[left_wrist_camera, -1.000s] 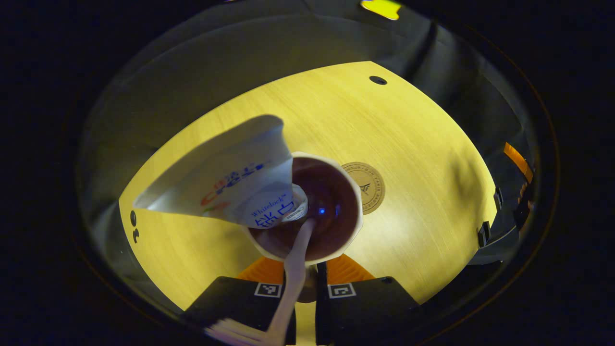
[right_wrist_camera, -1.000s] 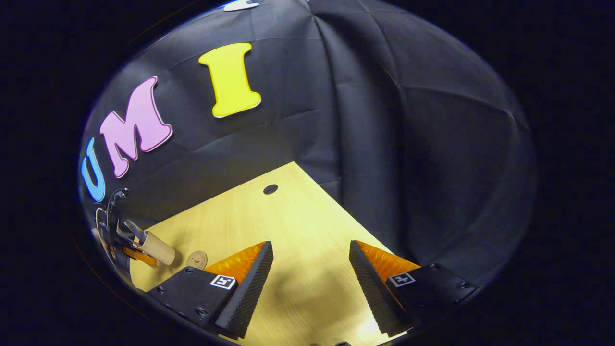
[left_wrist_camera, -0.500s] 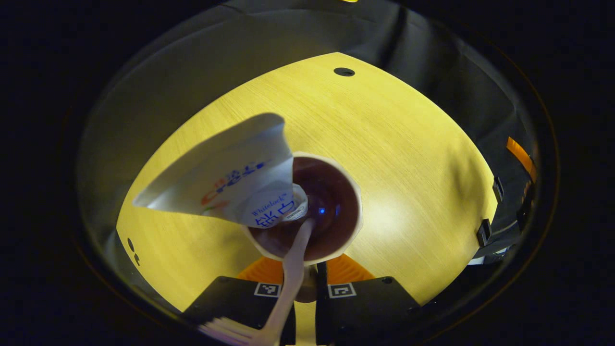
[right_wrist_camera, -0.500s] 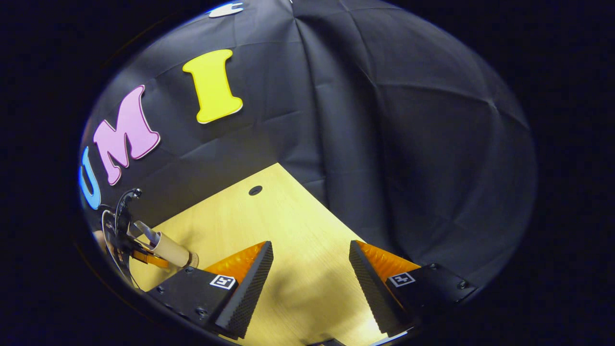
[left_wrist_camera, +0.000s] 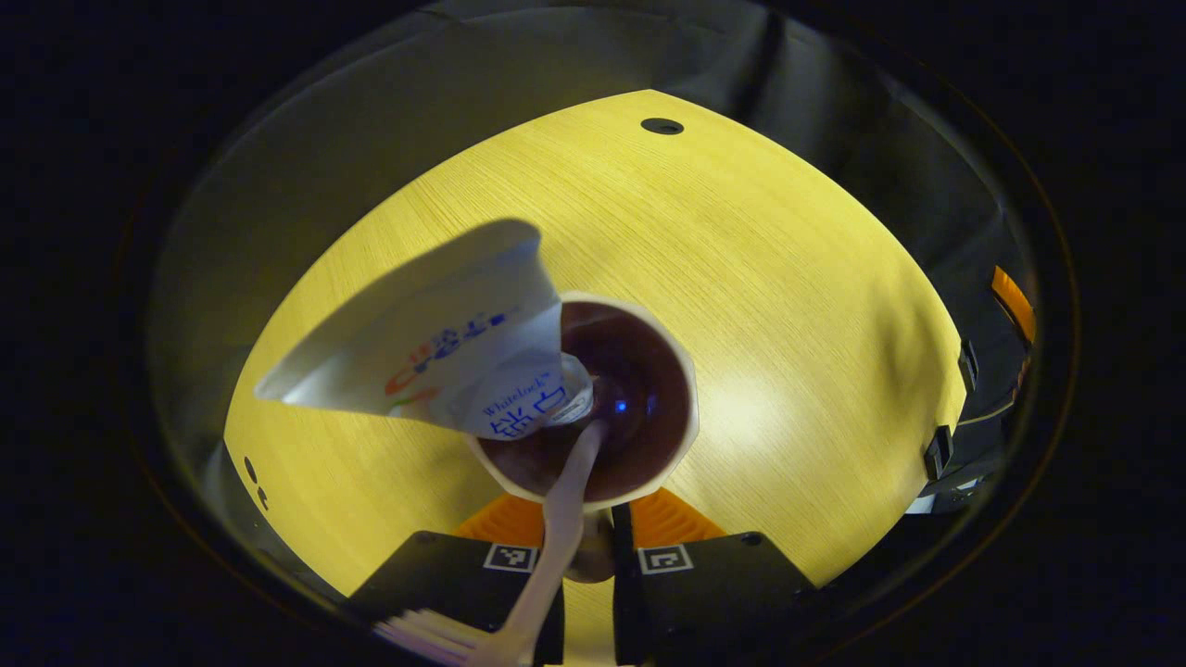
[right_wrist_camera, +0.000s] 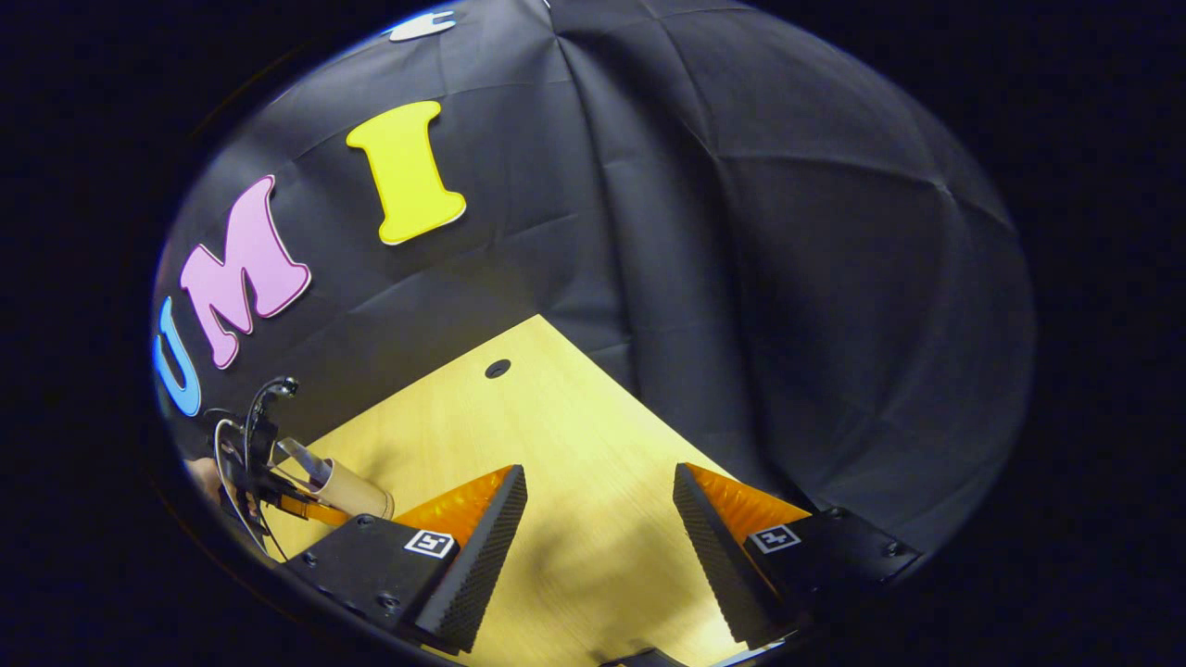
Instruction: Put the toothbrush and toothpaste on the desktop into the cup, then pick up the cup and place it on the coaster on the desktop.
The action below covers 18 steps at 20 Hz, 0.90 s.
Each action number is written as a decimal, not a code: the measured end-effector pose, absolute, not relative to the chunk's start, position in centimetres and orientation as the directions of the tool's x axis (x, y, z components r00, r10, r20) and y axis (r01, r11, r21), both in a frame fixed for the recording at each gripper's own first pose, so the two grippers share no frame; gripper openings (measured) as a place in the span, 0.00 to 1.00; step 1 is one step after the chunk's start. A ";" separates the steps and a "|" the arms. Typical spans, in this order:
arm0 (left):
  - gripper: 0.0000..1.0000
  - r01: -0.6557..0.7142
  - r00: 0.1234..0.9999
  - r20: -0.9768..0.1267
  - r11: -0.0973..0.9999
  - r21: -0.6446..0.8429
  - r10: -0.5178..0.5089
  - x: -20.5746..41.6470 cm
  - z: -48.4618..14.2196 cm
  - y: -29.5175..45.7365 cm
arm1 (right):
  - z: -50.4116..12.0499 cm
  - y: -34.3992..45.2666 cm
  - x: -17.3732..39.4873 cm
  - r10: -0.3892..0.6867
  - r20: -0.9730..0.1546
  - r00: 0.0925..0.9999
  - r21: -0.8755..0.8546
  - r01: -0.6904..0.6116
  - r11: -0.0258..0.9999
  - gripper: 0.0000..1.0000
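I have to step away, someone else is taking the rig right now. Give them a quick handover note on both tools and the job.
Left tool: shut on the cup, gripping its near rim, cup carried above the desktop.
Right tool: open, holding nothing, hovering over the desktop's far corner.
Toothpaste and toothbrush both stand in the cup, sticking out over the rim.
Done: both items loaded, cup picked up.
Left: set the cup on the coaster and release. I can't spot the coaster now, so locate it before lowering.

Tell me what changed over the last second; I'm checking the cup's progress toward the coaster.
The left gripper carried the cup over the coaster, which the cup now hides. The toothpaste and toothbrush stayed inside; the right gripper stayed open.
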<state>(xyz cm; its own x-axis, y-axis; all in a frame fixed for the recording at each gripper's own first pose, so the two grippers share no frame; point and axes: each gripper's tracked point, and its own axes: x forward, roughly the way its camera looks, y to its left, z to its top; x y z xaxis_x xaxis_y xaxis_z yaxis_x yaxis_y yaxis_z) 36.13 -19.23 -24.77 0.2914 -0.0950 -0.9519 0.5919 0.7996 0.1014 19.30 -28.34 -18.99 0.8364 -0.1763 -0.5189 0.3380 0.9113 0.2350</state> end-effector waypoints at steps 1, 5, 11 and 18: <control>0.31 0.590 0.303 -0.949 0.800 0.112 -0.091 36.2 -24.6 -19.3 | -19.0 -27.9 19.4 -0.168 -0.521 0.837 0.238 0.331 0.913 0.98; 0.36 0.580 0.326 -0.939 0.808 0.107 -0.109 36.0 -23.8 -19.7 | -18.5 -26.4 19.8 -0.137 -0.515 0.846 0.241 0.296 0.924 0.98; 1.00 0.515 0.479 -0.849 0.855 0.067 -0.222 33.0 -17.1 -19.5 | -15.2 -23.5 19.8 -0.088 -0.459 0.884 0.235 0.216 0.948 0.98; 1.00 0.358 0.768 -0.586 0.932 0.056 -0.260 25.0 -5.4 -14.9 | -10.3 -16.1 18.0 0.054 -0.428 0.902 0.212 0.042 0.976 0.98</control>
